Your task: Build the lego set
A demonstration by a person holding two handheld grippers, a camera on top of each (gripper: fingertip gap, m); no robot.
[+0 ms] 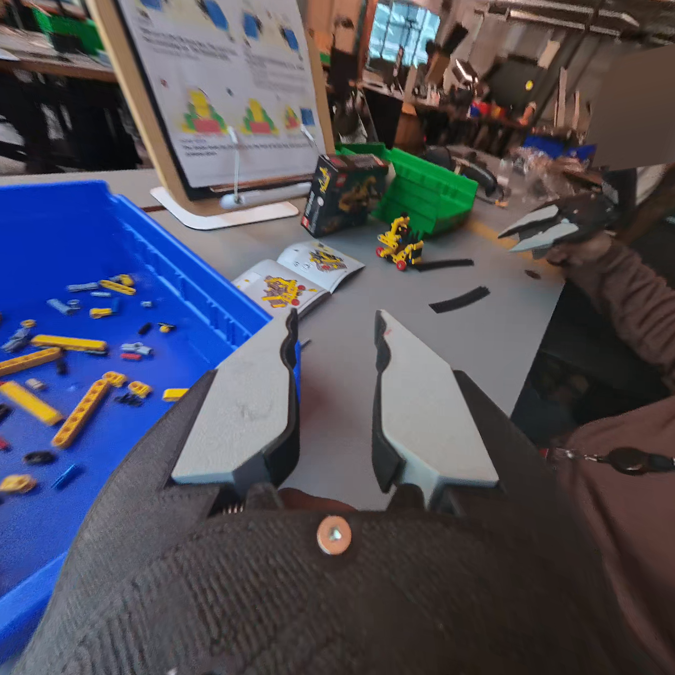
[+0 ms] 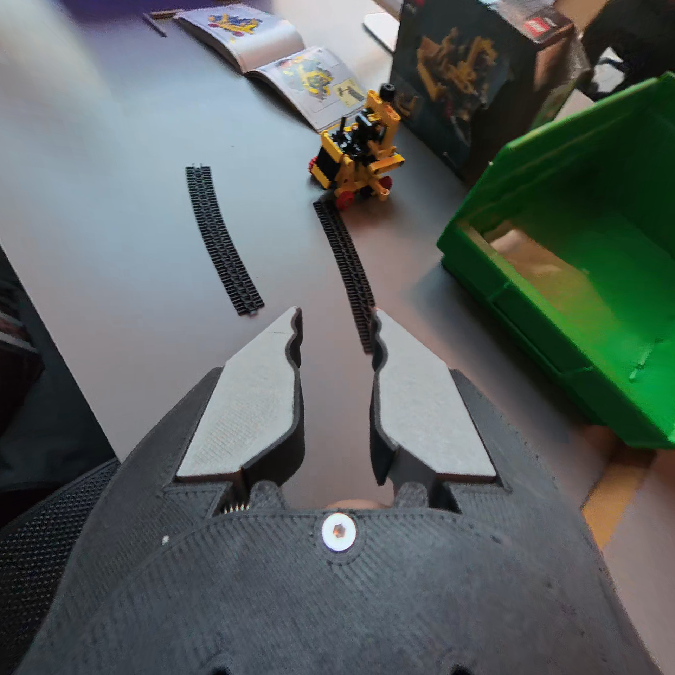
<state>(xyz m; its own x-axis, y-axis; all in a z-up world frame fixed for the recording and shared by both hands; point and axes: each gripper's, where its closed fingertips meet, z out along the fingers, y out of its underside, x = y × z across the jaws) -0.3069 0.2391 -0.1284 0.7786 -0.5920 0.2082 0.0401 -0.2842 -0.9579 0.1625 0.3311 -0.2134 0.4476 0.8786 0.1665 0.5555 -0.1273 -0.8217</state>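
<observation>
Both grippers are hanging over the grey table (image 2: 128, 219) with nothing in them. The left gripper (image 1: 334, 317) is holding its fingers spread, a wide gap between the tips, and they are touching nothing; it is sitting just right of the blue bin (image 1: 204, 255), where loose yellow, grey and black pieces (image 1: 80, 405) are lying scattered. The right gripper (image 2: 336, 316) is also keeping its fingers apart and empty, and its right tip is sitting over the near end of one black track strip (image 2: 345, 263); whether it is touching the strip I cannot tell.

The half-built yellow vehicle (image 2: 356, 160) is standing at the far end of that strip, near the open instruction booklet (image 2: 292, 69) and the dark box (image 2: 475, 80), with the green bin (image 2: 548, 292) to its right. A second track strip (image 2: 222, 241) is lying to the left, well apart from the model.

In my judgement the tracks are the next parts to be fitted. The strip is thin, flat against the table and flexible, so a pinch may be slipping off it or be lifting only one end, letting it flop and twist. Its far end is lying almost against the red wheels, so dragging it could be nudging or tipping the light model. Wrapping a track needs the model steadied, and neither gripper is holding it.
</observation>
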